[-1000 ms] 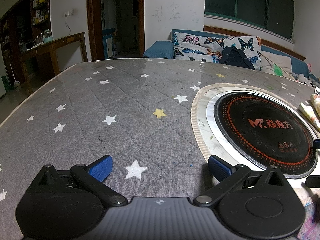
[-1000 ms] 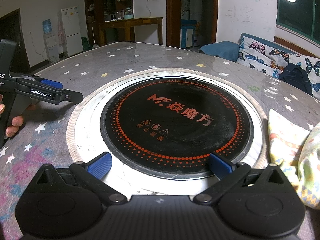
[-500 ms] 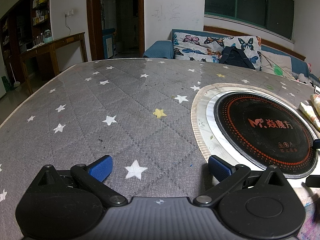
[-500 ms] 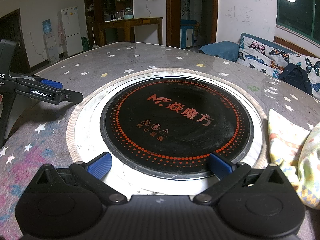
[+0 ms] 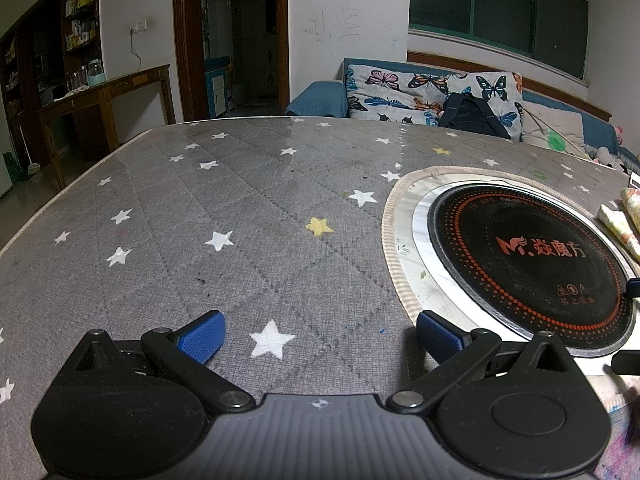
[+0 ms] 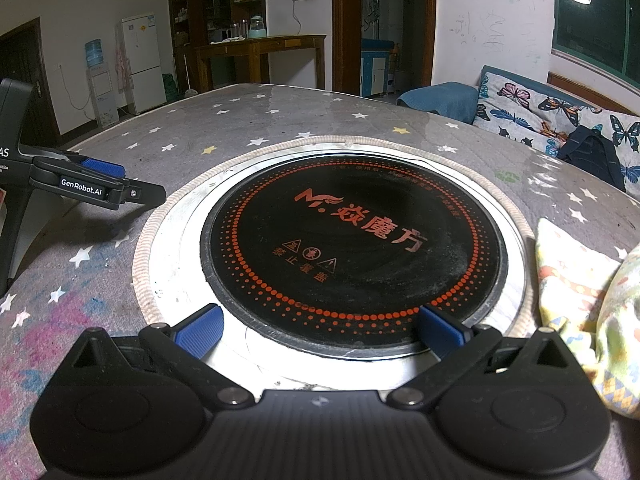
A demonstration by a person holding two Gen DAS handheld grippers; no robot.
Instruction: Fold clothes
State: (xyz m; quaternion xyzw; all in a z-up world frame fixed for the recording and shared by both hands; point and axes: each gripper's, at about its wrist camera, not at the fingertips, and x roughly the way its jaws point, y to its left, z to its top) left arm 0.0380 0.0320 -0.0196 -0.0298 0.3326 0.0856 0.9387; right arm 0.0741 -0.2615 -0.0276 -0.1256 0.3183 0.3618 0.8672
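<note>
A pale yellow patterned garment (image 6: 584, 300) lies bunched on the table at the right edge of the right wrist view, to the right of my right gripper; a strip of it shows in the left wrist view (image 5: 624, 220). My right gripper (image 6: 320, 334) is open and empty, low over the near rim of the round hotplate (image 6: 352, 248). My left gripper (image 5: 318, 338) is open and empty over the grey star-print table cover (image 5: 240, 232). The left gripper also shows from the side in the right wrist view (image 6: 100, 188), left of the hotplate.
The black hotplate (image 5: 528, 256) with its metal ring is set into the middle of the round table. A sofa (image 5: 432, 96) with butterfly cushions and a dark bag stands behind the table. A wooden side table (image 6: 260, 52) and a fridge (image 6: 142, 64) stand further back.
In the right wrist view, the hand seen on the left gripper's handle one second ago is out of sight. Both grippers have stayed in place and stayed open.
</note>
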